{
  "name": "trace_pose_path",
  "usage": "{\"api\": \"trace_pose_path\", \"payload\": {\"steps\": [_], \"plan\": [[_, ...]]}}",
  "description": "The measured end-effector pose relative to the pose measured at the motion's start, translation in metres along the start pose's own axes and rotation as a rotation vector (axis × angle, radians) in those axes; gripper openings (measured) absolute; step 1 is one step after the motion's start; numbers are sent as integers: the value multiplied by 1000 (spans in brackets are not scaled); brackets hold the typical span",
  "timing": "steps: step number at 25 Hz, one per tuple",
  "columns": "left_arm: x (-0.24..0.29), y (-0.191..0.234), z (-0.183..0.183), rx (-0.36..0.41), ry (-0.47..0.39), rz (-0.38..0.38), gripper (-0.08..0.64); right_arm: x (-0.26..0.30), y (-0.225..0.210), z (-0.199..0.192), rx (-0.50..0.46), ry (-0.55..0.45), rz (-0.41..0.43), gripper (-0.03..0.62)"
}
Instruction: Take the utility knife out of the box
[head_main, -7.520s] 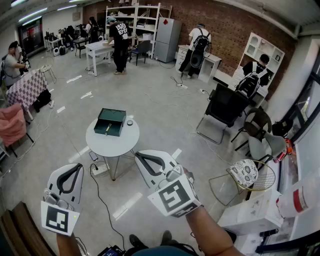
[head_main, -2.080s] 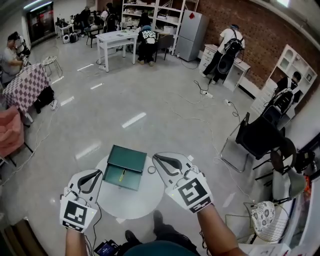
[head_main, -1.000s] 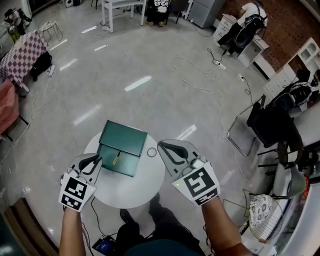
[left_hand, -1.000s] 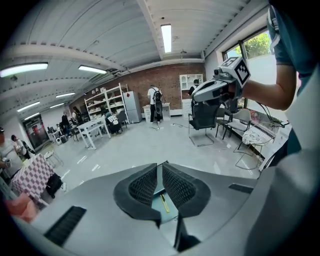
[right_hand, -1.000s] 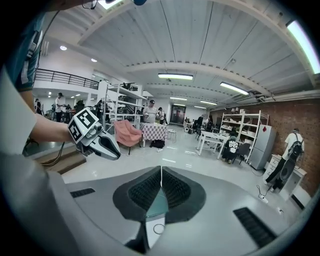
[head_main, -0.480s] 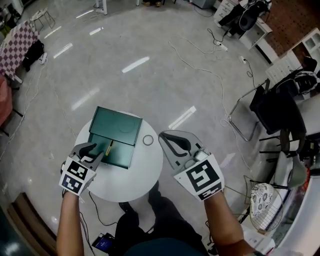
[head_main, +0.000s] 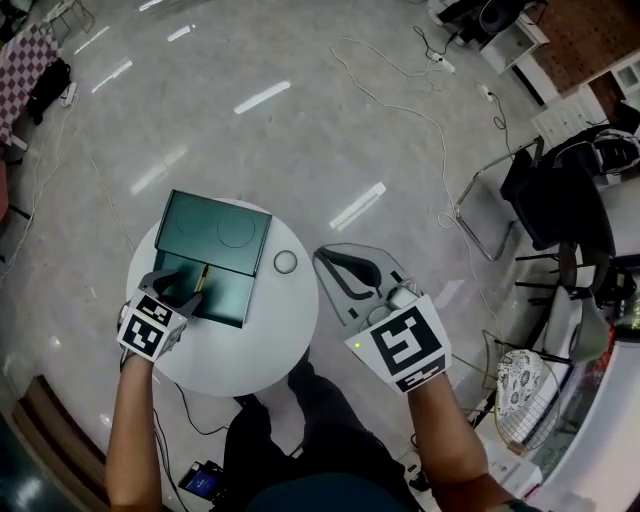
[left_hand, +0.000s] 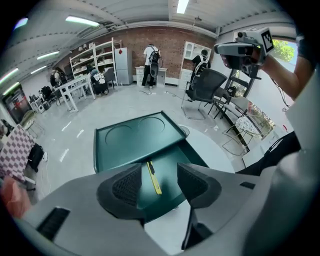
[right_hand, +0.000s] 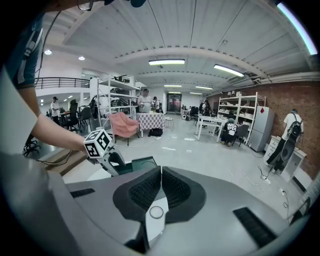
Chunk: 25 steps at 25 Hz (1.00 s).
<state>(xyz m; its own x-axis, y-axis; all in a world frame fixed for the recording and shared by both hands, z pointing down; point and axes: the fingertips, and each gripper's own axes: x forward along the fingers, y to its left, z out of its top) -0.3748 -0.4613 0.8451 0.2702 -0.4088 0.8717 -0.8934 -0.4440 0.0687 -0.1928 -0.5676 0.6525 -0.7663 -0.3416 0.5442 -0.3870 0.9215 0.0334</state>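
A dark green box (head_main: 215, 235) lies on the round white table (head_main: 270, 330) with its drawer pulled out toward me. In the drawer rests a yellow utility knife (head_main: 203, 277) (left_hand: 154, 177). My left gripper (head_main: 183, 290) (left_hand: 160, 184) hangs just over the drawer and points steeply down. Its jaws are opening; the knife shows in the gap below them, untouched. My right gripper (head_main: 335, 265) (right_hand: 161, 187) is shut and empty, held above the table's right side. In the right gripper view, the left gripper (right_hand: 100, 142) shows by the box (right_hand: 142, 162).
A small ring-shaped thing (head_main: 286, 262) (right_hand: 156, 212) lies on the table right of the box. A black chair (head_main: 550, 200) and a patterned stool (head_main: 518, 385) stand at the right. Cables (head_main: 420, 100) trail over the grey floor. My legs are under the table's near edge.
Both grippers have come down toward the table. The left one, shut a second ago, has spread its jaws and now sits over the open drawer.
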Motion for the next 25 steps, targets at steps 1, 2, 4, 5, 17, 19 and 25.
{"api": "trace_pose_path", "payload": {"steps": [1,2,4,5,17,19,25], "plan": [[11,1,-3,-7,14,-6,223,3,-4,-6,3,3,1,38],[21,1,-6,-12,27,-10,225,6,-8,-11,6,6,2,38],[38,1,-12,-18,50,-14,229,9,-15,-21,10,11,3,38],[45,1,-14,-20,62,-16,230,10,-18,-26,12,13,4,38],[118,3,-28,11,203,-18,230,31,-43,-75,35,34,25,38],[126,8,-31,8,218,-20,230,35,-46,-78,40,36,24,38],[144,10,-38,-22,248,-11,202,34,-53,-89,57,47,17,38]]}}
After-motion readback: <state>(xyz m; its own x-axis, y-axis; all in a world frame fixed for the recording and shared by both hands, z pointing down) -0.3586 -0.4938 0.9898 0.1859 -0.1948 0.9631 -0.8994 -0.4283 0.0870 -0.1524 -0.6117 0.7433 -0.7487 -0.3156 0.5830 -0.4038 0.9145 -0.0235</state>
